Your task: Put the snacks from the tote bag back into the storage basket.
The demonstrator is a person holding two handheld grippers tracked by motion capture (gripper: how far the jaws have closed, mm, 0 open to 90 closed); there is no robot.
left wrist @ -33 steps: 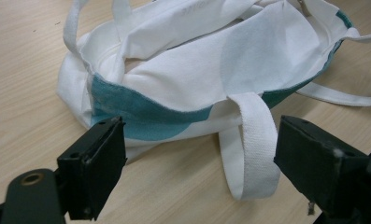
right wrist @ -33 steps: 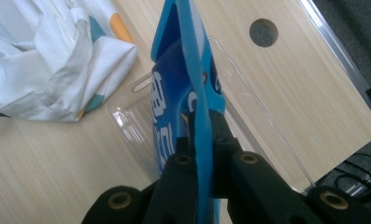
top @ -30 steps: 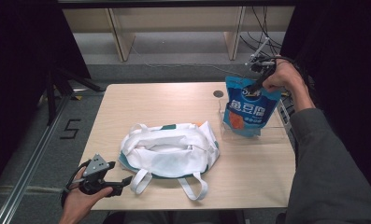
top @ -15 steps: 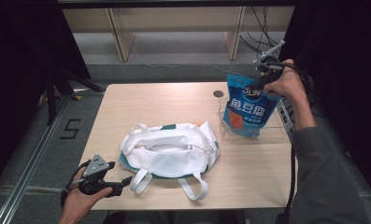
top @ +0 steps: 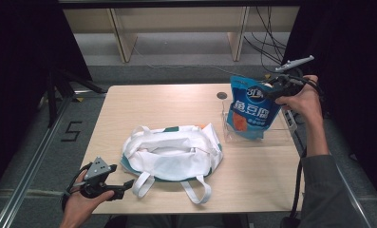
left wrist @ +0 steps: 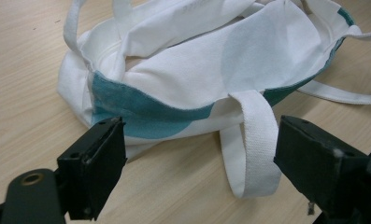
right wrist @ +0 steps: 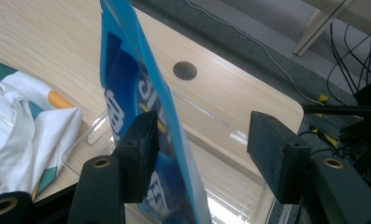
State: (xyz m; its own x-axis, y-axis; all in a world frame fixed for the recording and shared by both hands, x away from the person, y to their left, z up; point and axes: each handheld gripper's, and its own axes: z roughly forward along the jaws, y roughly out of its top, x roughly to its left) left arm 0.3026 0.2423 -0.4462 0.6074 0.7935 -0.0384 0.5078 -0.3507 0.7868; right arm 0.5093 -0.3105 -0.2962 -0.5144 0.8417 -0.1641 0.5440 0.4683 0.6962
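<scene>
Starting wide: pale wooden table (top: 176, 102), and slumped at its middle a white-and-teal tote bag (top: 174, 154), mouth gaping, straps spilling toward the near edge. Over to the right end now: clear tray (top: 278, 135), and propped upright inside it, the blue snack pouch (top: 250, 109), leaning a little toward the tote.

Up at the pouch's top corner, the right gripper (top: 277, 89). Jaws just been opening, spread wide now! Seen along them in the right gripper view: pouch edge standing between the two, close against one jaw or brushing it, well clear of the other. No pinch on it.

Down at the near left corner, the left gripper (top: 124, 186), spread wide too, nothing between the pads, aimed at the tote with one white strap (left wrist: 255, 135) looping on the table just ahead.

Reads as the letting-go step: pouch parked in the tray, grip coming off.

Next, by the look of it: drawing the right gripper straight up and away, keeping that near jaw from dragging the pouch over. Light, tall, barely propped, so an easy one to topple. Then, likely, closing in on the strap with the left.
</scene>
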